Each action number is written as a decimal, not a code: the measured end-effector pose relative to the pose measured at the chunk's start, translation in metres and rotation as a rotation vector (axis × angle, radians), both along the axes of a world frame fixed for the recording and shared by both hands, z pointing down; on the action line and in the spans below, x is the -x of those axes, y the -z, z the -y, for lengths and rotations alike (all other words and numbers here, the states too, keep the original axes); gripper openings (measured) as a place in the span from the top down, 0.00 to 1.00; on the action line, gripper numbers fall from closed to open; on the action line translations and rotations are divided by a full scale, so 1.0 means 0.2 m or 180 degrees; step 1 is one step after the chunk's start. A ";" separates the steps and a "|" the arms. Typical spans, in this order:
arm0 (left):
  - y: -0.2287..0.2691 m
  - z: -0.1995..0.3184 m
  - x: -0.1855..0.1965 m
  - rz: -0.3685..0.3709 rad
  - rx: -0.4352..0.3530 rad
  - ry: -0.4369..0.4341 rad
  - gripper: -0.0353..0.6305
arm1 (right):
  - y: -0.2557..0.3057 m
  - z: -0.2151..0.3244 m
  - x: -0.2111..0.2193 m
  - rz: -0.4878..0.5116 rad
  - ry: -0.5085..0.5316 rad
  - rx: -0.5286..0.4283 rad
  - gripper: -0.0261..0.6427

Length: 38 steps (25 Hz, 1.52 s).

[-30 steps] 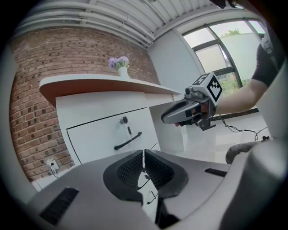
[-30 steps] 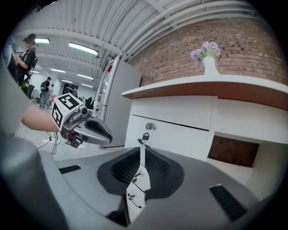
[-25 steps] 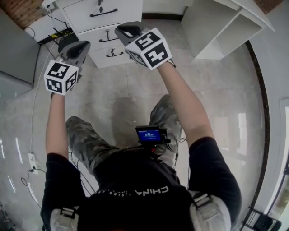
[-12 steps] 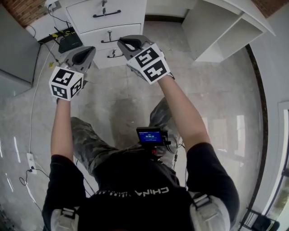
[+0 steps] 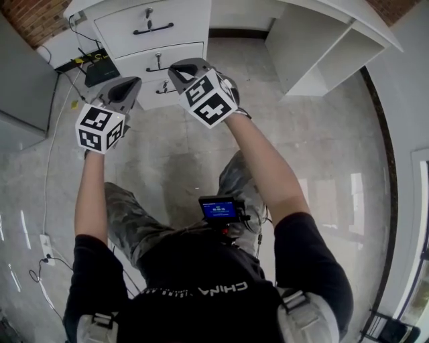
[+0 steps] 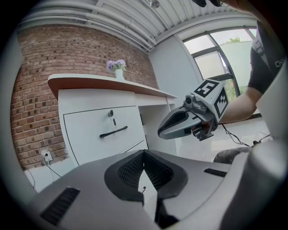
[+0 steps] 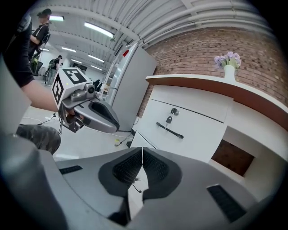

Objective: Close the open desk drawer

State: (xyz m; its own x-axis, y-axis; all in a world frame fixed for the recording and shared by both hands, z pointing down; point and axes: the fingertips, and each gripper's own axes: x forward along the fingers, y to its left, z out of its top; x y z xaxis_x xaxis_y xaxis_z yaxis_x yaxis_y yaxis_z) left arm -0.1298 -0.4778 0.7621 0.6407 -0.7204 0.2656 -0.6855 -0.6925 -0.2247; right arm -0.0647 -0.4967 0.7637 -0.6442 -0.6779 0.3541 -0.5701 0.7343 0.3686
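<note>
- The right gripper (image 5: 184, 69) is clenched on nothing; in its own view the pads (image 7: 150, 168) meet at the tips with only air between them.
- The left gripper (image 5: 126, 88) is likewise clenched and empty, held just beside the right one at about the same height.
- Both point at the bottom drawer (image 5: 155, 98) of the desk (image 5: 231, 13). It seems to stand out a little from the two drawers above it, so I take it to be the open one, though the grippers cover much of its front.
- Neither gripper looks to be touching it yet.
- For a clean close, I would leave the jaws shut and use the blunt tips as a pusher. Set them flat on the front near the handle (image 5: 163, 87), roughly at mid-width, and push straight in along the runners.
- An off-centre push could skew the drawer and jam it, and a slow finish avoids a slam.
- Above it is the middle drawer (image 5: 175, 52), then the top drawer (image 7: 189, 130) with a key (image 7: 168, 120) in its lock.
- A vase (image 7: 229, 72) stands on the desk against the brick wall (image 7: 198, 49).
</note>
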 end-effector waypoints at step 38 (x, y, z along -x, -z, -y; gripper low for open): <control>2.79 -0.24 -0.23 0.0069 0.0565 -0.0057 0.93 | 2.69 -0.29 -0.03 -0.0386 -0.0061 0.0696 0.94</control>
